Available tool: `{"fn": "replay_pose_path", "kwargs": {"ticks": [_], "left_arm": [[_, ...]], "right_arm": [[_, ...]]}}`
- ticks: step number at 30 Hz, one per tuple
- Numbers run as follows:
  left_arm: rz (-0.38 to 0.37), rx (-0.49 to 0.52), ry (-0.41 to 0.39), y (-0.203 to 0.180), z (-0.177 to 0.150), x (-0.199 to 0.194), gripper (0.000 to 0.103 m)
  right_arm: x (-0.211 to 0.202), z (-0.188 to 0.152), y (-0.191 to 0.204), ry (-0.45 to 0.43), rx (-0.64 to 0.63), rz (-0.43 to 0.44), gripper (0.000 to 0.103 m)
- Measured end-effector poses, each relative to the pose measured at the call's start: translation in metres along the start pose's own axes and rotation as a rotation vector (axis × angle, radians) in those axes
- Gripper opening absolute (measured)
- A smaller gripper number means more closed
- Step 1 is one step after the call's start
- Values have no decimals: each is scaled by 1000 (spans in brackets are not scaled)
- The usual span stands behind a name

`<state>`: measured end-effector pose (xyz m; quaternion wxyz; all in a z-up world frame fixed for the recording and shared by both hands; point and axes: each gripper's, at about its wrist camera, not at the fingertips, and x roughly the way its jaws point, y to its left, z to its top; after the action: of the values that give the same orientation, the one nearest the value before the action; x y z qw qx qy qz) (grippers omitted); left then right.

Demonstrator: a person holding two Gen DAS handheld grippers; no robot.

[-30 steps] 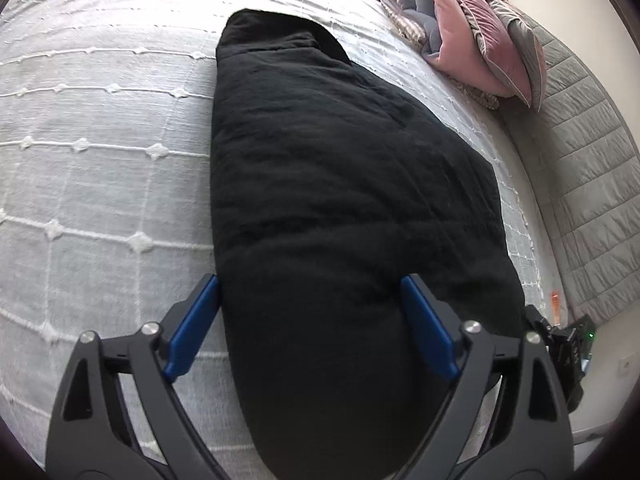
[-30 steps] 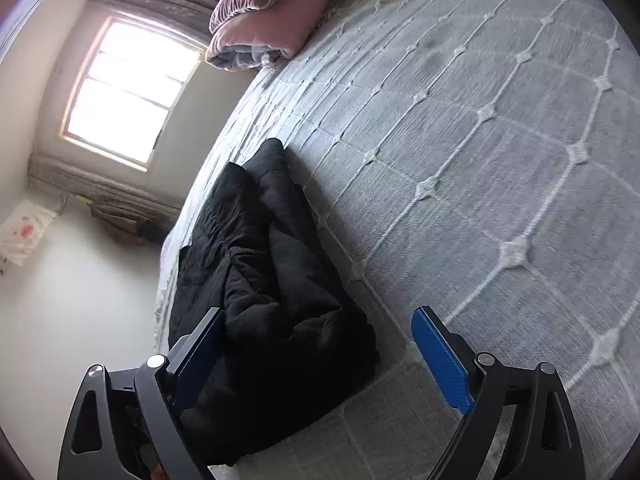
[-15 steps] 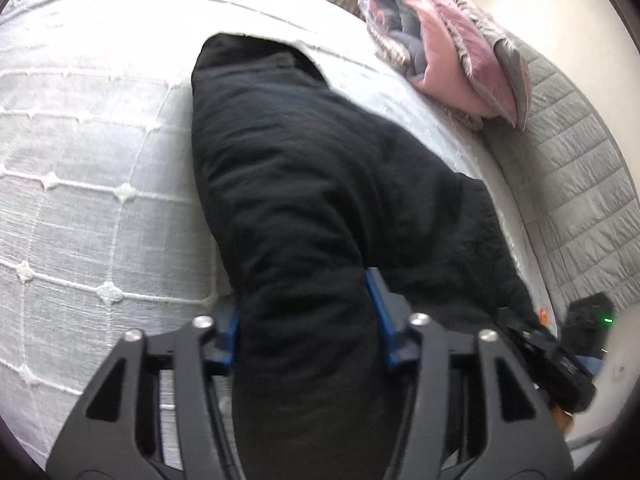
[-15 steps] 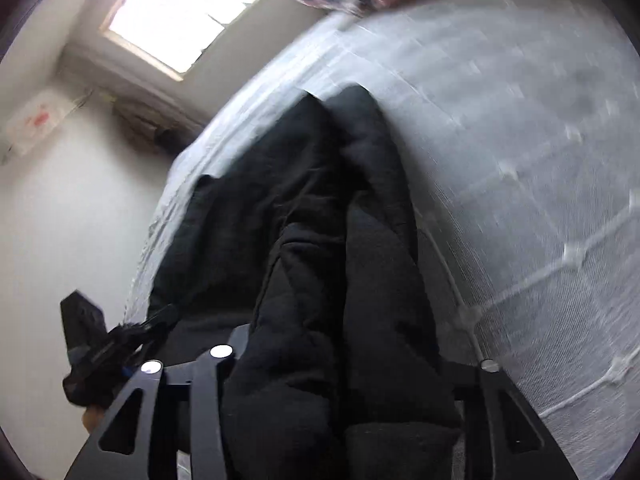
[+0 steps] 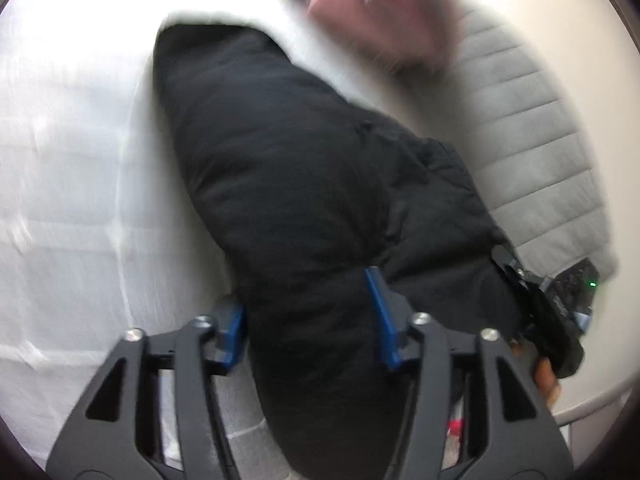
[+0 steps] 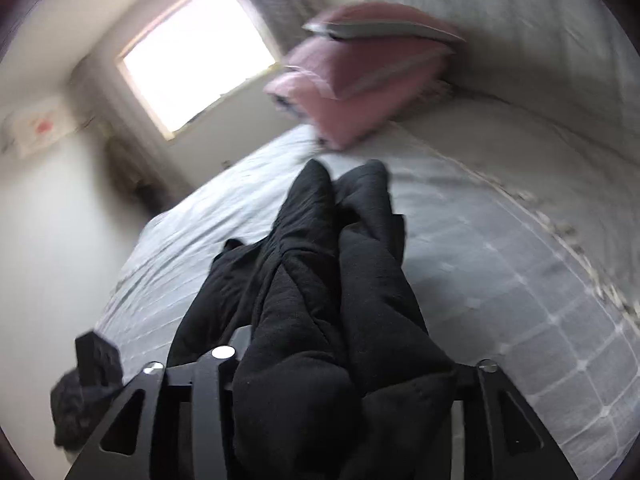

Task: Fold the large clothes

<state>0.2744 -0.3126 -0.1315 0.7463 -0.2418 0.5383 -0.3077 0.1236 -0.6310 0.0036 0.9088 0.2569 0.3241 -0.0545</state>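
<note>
A large black padded garment (image 5: pixel 288 184) lies on the white quilted bed (image 5: pixel 72 184). My left gripper (image 5: pixel 308 316) is shut on its near edge, a thick bunch of fabric between the blue pads (image 5: pixel 380 312). In the right wrist view the same black garment (image 6: pixel 332 280) stretches away over the bed (image 6: pixel 520 280). My right gripper (image 6: pixel 344 376) is shut on its near end; the fabric hides the fingertips. The right gripper also shows at the right of the left wrist view (image 5: pixel 540 304).
Pink and grey folded bedding (image 6: pixel 360 80) is stacked at the head of the bed, by a grey padded headboard (image 5: pixel 532 128). A window (image 6: pixel 196 52) is on the far wall. The bed edge and floor lie below the grippers.
Both grippers went from open around the garment to shut on its near end. They have lifted and pulled it, so the views tilted up and blurred.
</note>
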Motion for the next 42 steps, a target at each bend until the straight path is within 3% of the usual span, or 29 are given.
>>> {"fn": "replay_pose_path", "kwargs": {"ticks": [2, 3, 4, 6, 8, 12, 14, 17, 19, 20, 23, 26, 29, 42], "left_arm": [[-41, 27, -48, 2, -4, -12, 66], [-41, 56, -44, 2, -2, -23, 66], [-31, 82, -48, 1, 0, -34, 66], [24, 148, -103, 5, 1, -70, 67], [84, 170, -149, 15, -6, -101, 70], [229, 197, -194, 31, -27, -141, 72], [318, 251, -222, 25, -50, -161, 78], [390, 392, -281, 9, -90, -195, 86], [394, 478, -314, 2, -110, -216, 94], [393, 515, -344, -3, -123, -228, 103], [403, 552, -391, -6, -142, -247, 103], [410, 593, -360, -4, -148, -249, 103], [412, 577, -365, -1, -148, -253, 103], [372, 576, -346, -6, -153, -255, 103]], "right_arm": [[30, -12, -53, 82, 117, -128, 71], [49, -27, -81, 179, 180, -215, 74], [50, -36, -93, 179, 205, -189, 76], [29, -43, -100, 54, 241, -146, 79], [0, -48, -100, -54, 289, -173, 79], [-76, -59, -55, -240, 287, -263, 82], [-100, -64, -25, -247, 218, -226, 85], [-119, -104, 48, -210, 80, -235, 86], [-127, -136, 89, -195, 15, -231, 87], [-130, -154, 110, -193, -9, -224, 87], [-130, -188, 143, -201, -18, -287, 88], [-137, -208, 173, -193, -55, -372, 92], [-145, -217, 188, -214, -97, -418, 103], [-169, -230, 200, -226, -61, -493, 103]]}}
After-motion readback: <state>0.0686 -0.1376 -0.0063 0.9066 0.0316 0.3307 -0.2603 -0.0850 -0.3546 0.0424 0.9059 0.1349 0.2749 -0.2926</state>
